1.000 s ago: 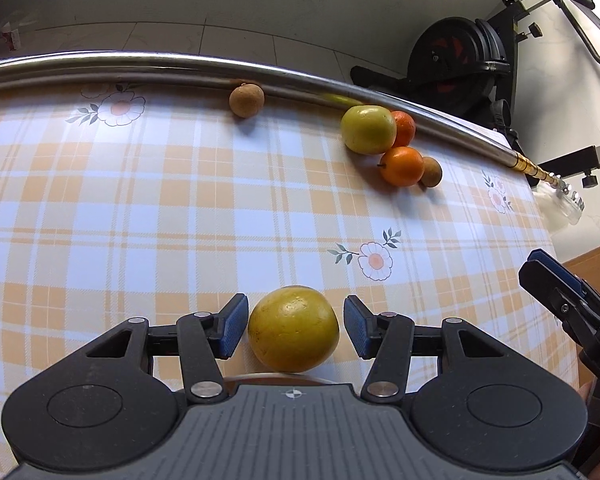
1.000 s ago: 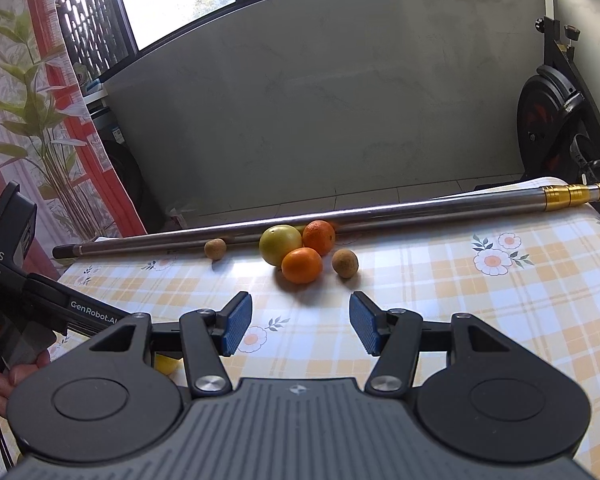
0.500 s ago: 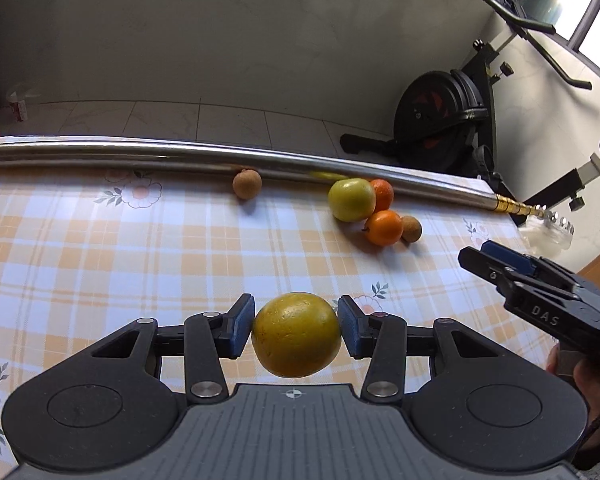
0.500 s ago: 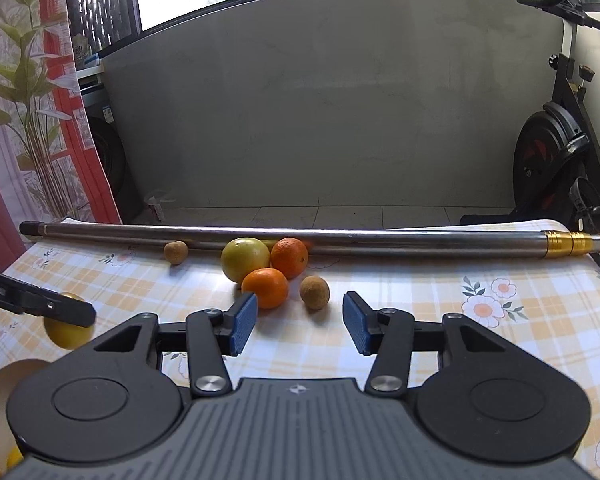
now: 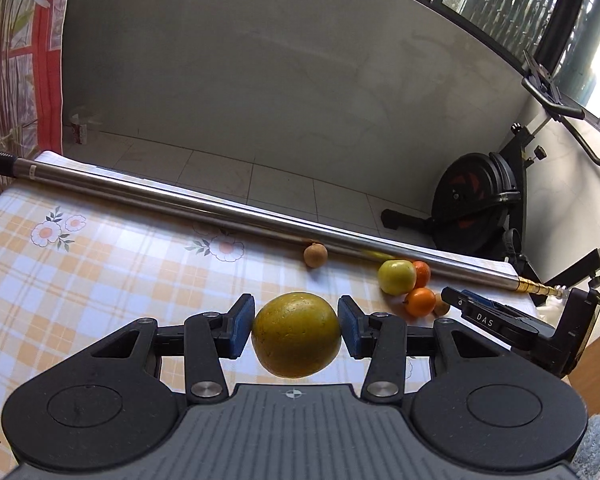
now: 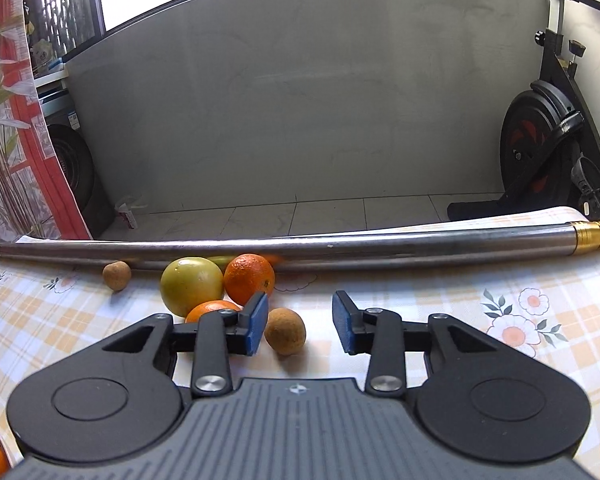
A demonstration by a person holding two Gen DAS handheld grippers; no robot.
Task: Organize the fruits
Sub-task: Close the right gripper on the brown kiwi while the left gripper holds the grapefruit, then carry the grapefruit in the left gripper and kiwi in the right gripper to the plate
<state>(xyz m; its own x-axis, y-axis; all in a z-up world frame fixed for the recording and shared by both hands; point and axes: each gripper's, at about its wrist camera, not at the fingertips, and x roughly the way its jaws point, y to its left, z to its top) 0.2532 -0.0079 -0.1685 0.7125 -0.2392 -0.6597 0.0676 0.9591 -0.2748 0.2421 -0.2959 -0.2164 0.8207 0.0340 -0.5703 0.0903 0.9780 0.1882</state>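
Left gripper [image 5: 296,330] was black plastic, blue finger pads [image 5: 242,326], silver screws, ribbed grey base, right gripper [image 6: 300,324] matched, marked "DAS"

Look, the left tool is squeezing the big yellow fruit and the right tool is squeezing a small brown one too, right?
Not quite. The left tool does grip the big yellow fruit, but the right wrist view shows the right tool open, with the small brown fruit lying on the tablecloth between its fingers.

Beside the steel pole [image 6: 300,246] lie two oranges [image 6: 249,279] [image 6: 210,310], one green apple [image 6: 191,286] and two small brown fruits [image 6: 117,275] [image 6: 285,331]; one yellow-green citrus [image 5: 296,335] sits nearer, away from the pole.
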